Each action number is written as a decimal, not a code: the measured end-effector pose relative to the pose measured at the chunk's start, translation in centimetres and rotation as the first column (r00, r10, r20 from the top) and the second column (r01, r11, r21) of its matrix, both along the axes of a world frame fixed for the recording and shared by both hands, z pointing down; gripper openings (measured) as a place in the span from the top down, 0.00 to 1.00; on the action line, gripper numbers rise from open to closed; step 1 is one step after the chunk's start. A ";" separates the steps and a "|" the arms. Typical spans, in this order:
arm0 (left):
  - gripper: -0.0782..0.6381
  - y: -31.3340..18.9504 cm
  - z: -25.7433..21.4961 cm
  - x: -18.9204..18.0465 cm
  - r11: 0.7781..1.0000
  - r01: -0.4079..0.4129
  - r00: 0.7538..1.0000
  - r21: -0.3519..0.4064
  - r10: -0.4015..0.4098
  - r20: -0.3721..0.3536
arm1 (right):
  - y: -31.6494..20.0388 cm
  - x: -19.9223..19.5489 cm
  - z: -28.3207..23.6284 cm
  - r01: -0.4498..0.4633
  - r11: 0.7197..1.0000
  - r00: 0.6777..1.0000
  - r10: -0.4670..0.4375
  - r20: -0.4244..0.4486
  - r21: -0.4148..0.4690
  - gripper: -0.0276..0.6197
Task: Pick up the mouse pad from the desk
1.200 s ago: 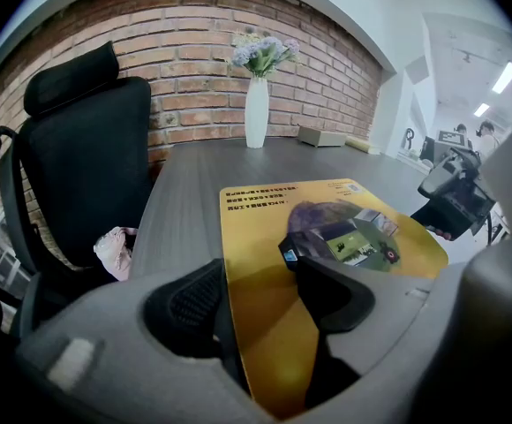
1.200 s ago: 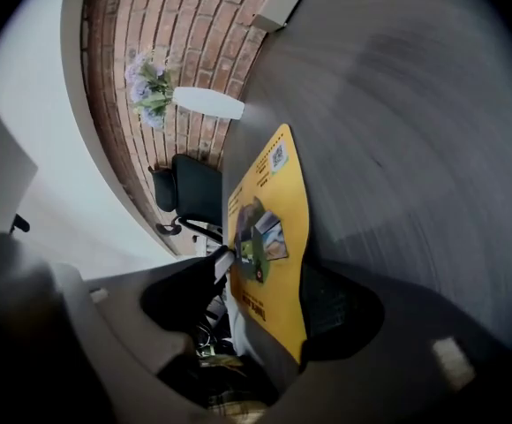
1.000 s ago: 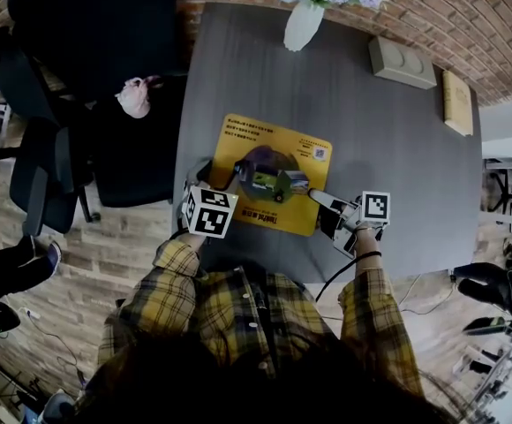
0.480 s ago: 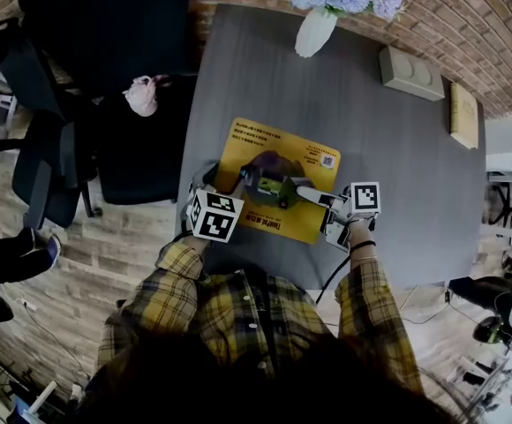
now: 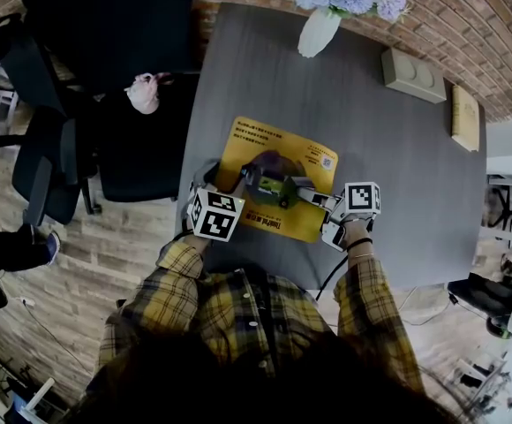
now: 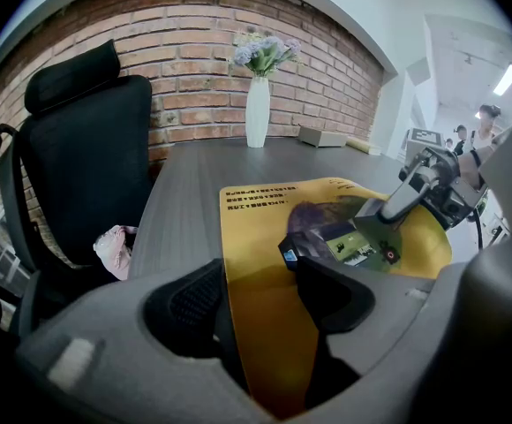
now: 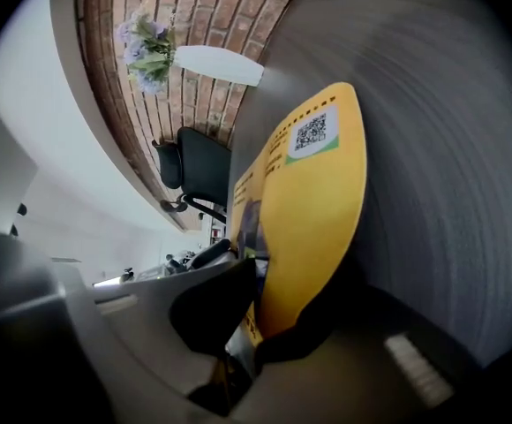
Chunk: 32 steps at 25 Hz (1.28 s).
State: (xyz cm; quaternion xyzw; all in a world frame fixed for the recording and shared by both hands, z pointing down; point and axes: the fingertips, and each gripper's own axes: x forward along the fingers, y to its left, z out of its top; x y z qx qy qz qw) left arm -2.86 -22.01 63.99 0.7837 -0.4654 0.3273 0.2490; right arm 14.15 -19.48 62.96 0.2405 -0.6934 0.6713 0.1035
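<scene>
The yellow mouse pad (image 5: 278, 153) lies on the dark grey desk (image 5: 388, 166), with a dark and green print in its middle. My left gripper (image 5: 229, 184) is at the pad's near-left edge. In the left gripper view the pad (image 6: 265, 223) runs up between its jaws, so that gripper (image 6: 258, 303) is shut on it. My right gripper (image 5: 307, 191) reaches in from the right, and its jaws have just closed on the pad's right edge. In the right gripper view the yellow sheet (image 7: 318, 175) sits pinched between that gripper's jaws (image 7: 265, 312).
A white vase of pale flowers (image 5: 320, 26) stands at the desk's far edge. A grey box (image 5: 413, 73) and a tan book (image 5: 465, 116) lie at the far right. A black office chair (image 5: 106, 42) with a pinkish bundle (image 5: 141, 94) stands left of the desk.
My right gripper has moved left onto the pad's right edge and gone from open to shut on it. The left gripper has stayed where it was.
</scene>
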 end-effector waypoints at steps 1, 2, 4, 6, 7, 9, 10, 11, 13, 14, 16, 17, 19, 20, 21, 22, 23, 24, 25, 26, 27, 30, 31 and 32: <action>0.50 0.0 0.0 0.0 1.000 0.000 1.000 0.001 0.000 0.000 | 0.1 0.1 0.2 -0.012 1.000 1.000 0.012 -0.008 -0.023 0.93; 0.50 0.0 0.0 0.0 1.000 0.000 1.000 0.001 0.000 0.000 | 0.1 0.1 0.2 -0.019 0.999 1.000 0.019 -0.003 -0.036 0.93; 0.50 0.0 0.0 0.1 1.000 0.001 1.000 0.003 -0.001 -0.001 | 0.1 0.0 0.0 -0.021 0.999 1.000 0.021 0.014 -0.038 0.93; 0.51 0.0 -0.1 0.2 1.000 0.000 1.000 0.008 0.000 -0.002 | 0.1 0.1 -0.2 -0.009 1.000 1.000 0.009 0.007 -0.017 0.94; 0.52 0.0 -0.2 0.3 1.000 -0.002 1.000 0.009 0.002 -0.003 | 0.1 0.1 -0.4 -0.002 1.000 1.000 0.002 0.010 -0.005 0.94; 0.53 0.1 -0.3 0.4 1.000 -0.008 1.000 0.006 0.008 -0.003 | 0.2 0.2 -0.9 0.008 1.000 1.000 -0.008 -0.010 0.005 0.94; 0.54 0.0 -0.3 0.4 1.000 -0.009 1.000 0.003 0.009 -0.004 | 0.2 0.4 -1.0 0.018 1.000 0.999 -0.017 -0.043 0.009 0.94; 0.54 0.0 -0.2 0.4 1.000 -0.007 1.000 0.001 0.007 -0.005 | 0.1 0.3 -1.4 0.033 0.999 0.998 -0.032 -0.056 0.023 0.94; 0.54 -0.1 -0.4 0.1 1.000 0.010 1.000 0.005 -0.009 -0.012 | -0.1 -1.0 -2.7 0.074 0.994 0.997 -0.074 -0.003 0.079 0.94; 0.55 -0.3 -0.5 0.0 1.000 0.022 1.000 0.010 -0.022 -0.017 | -0.2 -1.4 -3.0 0.093 0.990 0.996 -0.093 0.002 0.104 0.94; 0.55 -0.5 -0.8 -0.3 0.999 0.043 0.999 0.019 -0.042 -0.028 | -0.3 -1.5 -3.4 0.130 0.979 0.991 -0.126 -0.037 0.155 0.94; 0.55 -0.7 -1.0 -0.4 0.998 0.049 0.998 0.026 -0.048 -0.033 | -0.4 -1.6 -3.7 0.149 0.971 0.988 -0.141 -0.057 0.186 0.94; 0.55 -1.0 -1.7 -0.7 0.998 0.056 0.998 0.038 -0.055 -0.038 | -0.5 -1.8 -4.4 0.185 0.950 0.982 -0.168 -0.090 0.251 0.94; 0.55 -1.0 -2.1 -0.8 0.997 0.060 0.998 0.040 -0.058 -0.038 | -0.6 -2.0 -4.8 0.200 0.939 0.978 -0.177 -0.105 0.281 0.94; 0.55 -0.9 -2.4 -0.9 0.997 0.063 0.997 0.040 -0.061 -0.037 | -0.6 -2.2 -5.3 0.212 0.927 0.976 -0.184 -0.117 0.308 0.94; 0.55 -0.9 -2.7 -1.0 0.997 0.064 0.997 0.043 -0.063 -0.038 | -0.6 -2.4 -5.9 0.221 0.916 0.974 -0.189 -0.126 0.334 0.94; 0.55 -0.9 -3.0 -1.0 0.997 0.066 0.997 0.048 -0.064 -0.039 | -0.6 -2.6 -6.4 0.229 0.905 0.972 -0.194 -0.133 0.358 0.94; 0.55 -1.0 -3.2 -1.0 0.996 0.068 0.997 0.054 -0.066 -0.042 | -0.7 -2.7 -7.0 0.237 0.894 0.970 -0.197 -0.141 0.381 0.94; 0.55 -1.0 -3.6 -0.9 0.996 0.071 0.997 0.061 -0.068 -0.045 | -0.7 -2.8 -7.5 0.244 0.882 0.968 -0.200 -0.149 0.403 0.94; 0.55 -1.0 -3.9 -0.9 0.995 0.074 0.996 0.068 -0.070 -0.049 | -0.7 -2.9 -8.0 0.252 0.870 0.966 -0.202 -0.159 0.424 0.94; 0.55 -1.0 -4.2 -1.0 0.994 0.077 0.996 0.075 -0.073 -0.053 | -0.7 -3.0 -8.6 0.260 0.858 0.964 -0.205 -0.169 0.444 0.94; 0.55 -1.1 -5.3 -1.2 0.991 0.087 0.995 0.097 -0.081 -0.065 | -0.6 -3.4 -10.0 0.283 0.819 0.957 -0.207 -0.202 0.499 0.94; 0.55 -1.1 -5.6 -1.3 0.990 0.090 0.994 0.106 -0.083 -0.069 | -0.6 -3.5 -10.5 0.290 0.806 0.955 -0.206 -0.215 0.516 0.94; 0.55 -1.1 -6.0 -1.4 0.989 0.092 0.994 0.115 -0.084 -0.073 | -0.5 -3.6 -10.9 0.298 0.792 0.952 -0.204 -0.229 0.533 0.94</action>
